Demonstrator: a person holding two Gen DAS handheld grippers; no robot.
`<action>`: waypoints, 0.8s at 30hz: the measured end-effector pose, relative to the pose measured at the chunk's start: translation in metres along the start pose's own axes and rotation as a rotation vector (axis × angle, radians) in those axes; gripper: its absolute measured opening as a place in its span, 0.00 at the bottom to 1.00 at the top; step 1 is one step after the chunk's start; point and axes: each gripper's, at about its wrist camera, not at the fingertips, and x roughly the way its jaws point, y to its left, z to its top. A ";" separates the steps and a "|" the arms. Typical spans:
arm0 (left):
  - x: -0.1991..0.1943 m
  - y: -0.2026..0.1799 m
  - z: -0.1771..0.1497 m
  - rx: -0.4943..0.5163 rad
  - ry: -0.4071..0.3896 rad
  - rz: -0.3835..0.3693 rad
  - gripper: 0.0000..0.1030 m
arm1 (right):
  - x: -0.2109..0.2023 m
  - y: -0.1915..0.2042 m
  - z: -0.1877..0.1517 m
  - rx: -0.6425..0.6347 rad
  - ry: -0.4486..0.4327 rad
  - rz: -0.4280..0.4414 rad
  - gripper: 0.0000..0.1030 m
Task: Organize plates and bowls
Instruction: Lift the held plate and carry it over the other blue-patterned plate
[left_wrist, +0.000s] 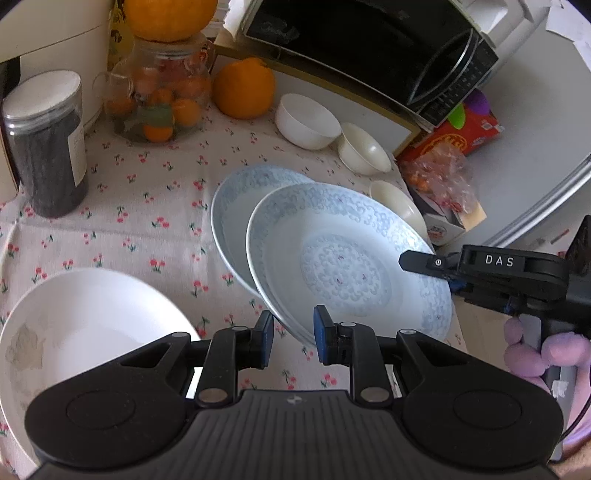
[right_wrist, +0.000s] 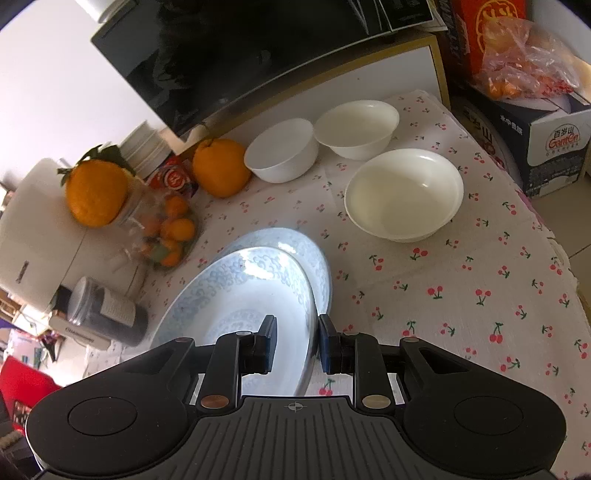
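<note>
Both grippers angle downward over the cherry-print tablecloth, each pinching the rim of the same blue-patterned plate. The left gripper has its jaws clenched on the plate's near edge. The right gripper comes in from the right, jaws clenched on the plate's right rim; in the left wrist view one finger lies over the rim, and a hand wraps the handle below it.

The held plate sits tilted, its near edge raised off the cloth. It overlaps a second blue-patterned plate just behind and to its left; whether the two touch I cannot tell.

Near left, a large white plate lies flat on the cloth, well apart from the blue pair.

Farther right, three white bowls stand apart from one another: the nearest bowl, a middle bowl, a far bowl.

Far left: a dark lidded canister, a glass jar of small oranges with a large orange on top, another orange beside it. A black microwave stands at the back.
</note>
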 end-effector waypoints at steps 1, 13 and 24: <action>0.001 0.000 0.002 0.000 -0.002 0.005 0.20 | 0.003 0.000 0.001 0.005 0.000 -0.006 0.23; 0.024 0.006 0.020 -0.015 -0.018 0.073 0.20 | 0.029 0.005 0.005 0.022 -0.007 -0.063 0.23; 0.037 0.011 0.026 -0.020 -0.030 0.119 0.20 | 0.045 0.009 0.008 0.017 -0.029 -0.088 0.23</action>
